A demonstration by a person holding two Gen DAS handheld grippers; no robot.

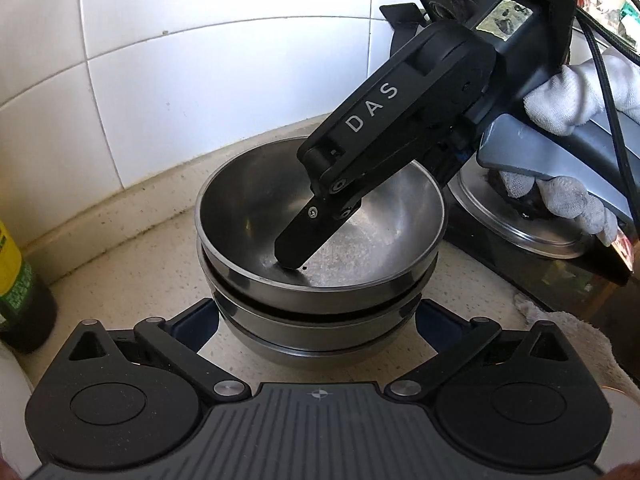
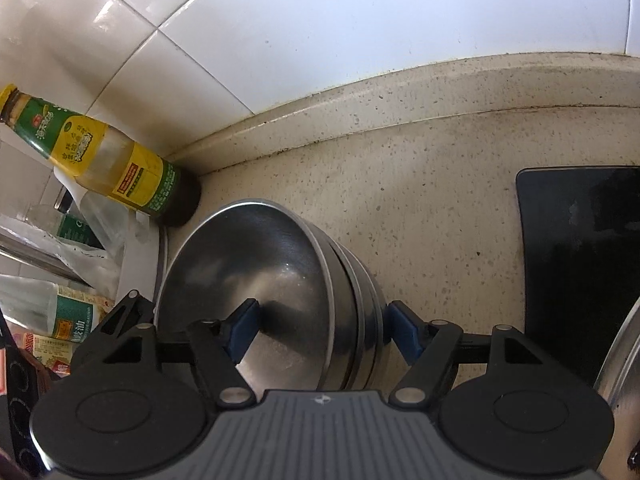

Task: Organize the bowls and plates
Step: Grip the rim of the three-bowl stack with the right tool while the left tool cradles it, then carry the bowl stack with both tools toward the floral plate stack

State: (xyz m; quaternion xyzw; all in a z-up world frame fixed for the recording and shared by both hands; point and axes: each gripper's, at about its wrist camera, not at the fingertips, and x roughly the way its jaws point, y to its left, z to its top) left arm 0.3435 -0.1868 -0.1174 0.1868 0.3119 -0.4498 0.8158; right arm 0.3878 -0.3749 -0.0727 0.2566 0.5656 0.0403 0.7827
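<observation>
White wall tiles (image 1: 168, 60) back the speckled counter (image 2: 440, 184) where your stack of 3 steel bowls (image 1: 320, 248) stands. From your left wrist view, the left gripper (image 1: 318, 320) is spread wide, its blue pads on either side of the stack's lower bowls without pressing them, and the right gripper (image 1: 292, 256) reaches in from the upper right, held in your white-gloved hand (image 1: 576, 96), one black finger down inside the top bowl. Only your right wrist view shows both its blue pads (image 2: 404, 332): 1 inside the bowl, 1 outside the stack, straddling the rims with gaps showing, not clamped. That view alone shows the yellow-labelled bottle (image 2: 108, 160) whole, left of the stack, and the black cooktop (image 2: 580, 264) to the right.
</observation>
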